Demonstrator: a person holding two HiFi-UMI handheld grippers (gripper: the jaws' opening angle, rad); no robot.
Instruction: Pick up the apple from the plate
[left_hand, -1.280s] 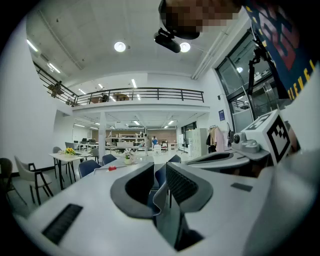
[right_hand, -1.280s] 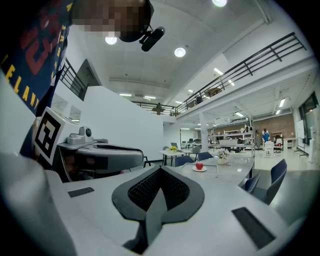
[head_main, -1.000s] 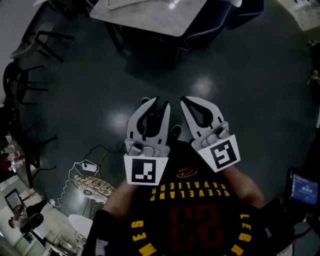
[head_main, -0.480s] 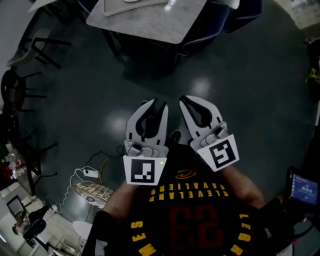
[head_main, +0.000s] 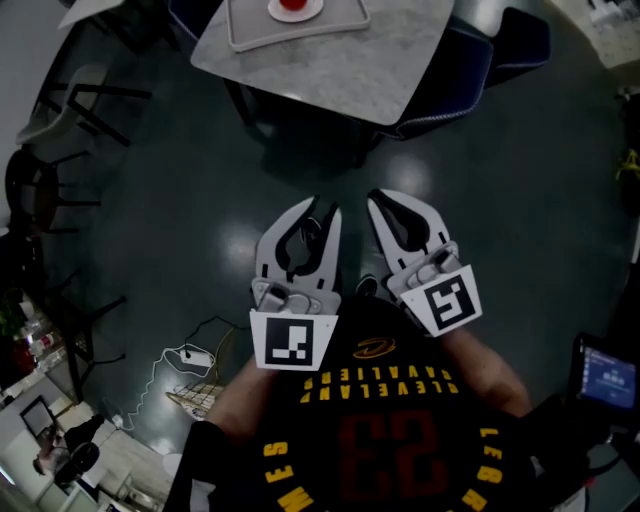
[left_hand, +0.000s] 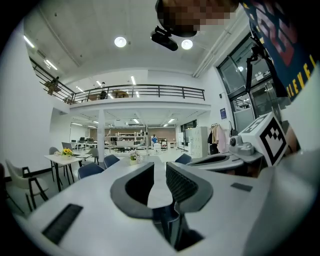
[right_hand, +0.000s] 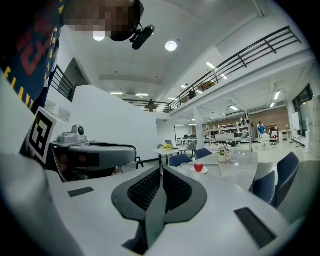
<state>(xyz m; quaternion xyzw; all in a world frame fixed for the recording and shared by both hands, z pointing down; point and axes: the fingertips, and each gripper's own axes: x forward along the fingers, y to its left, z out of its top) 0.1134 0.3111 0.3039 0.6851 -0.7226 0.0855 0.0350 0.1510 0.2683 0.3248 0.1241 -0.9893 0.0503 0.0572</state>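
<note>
Approach stage, judging by the gap; nothing grasped. At 12 o'clock in the head view, well apart from both tools: the apple (head_main: 291, 4), red, on its plate (head_main: 313, 10), inside a tray (head_main: 250, 33) on the worktop (head_main: 330, 75). Below that, over the floor (head_main: 190, 180), the left tool (head_main: 322, 207) with jaws slightly parted and nothing between them. Just beside it at 3 o'clock, the right tool (head_main: 385, 197), jaws closed together, empty. Both pointed toward 12 o'clock, roughly level, probably to keep the worktop in sight on the way in. In the right gripper view, apple at 2 o'clock from the jaw tips. Next, presumably: close the distance, open one tool wide, straddle the apple without nudging the plate.
</note>
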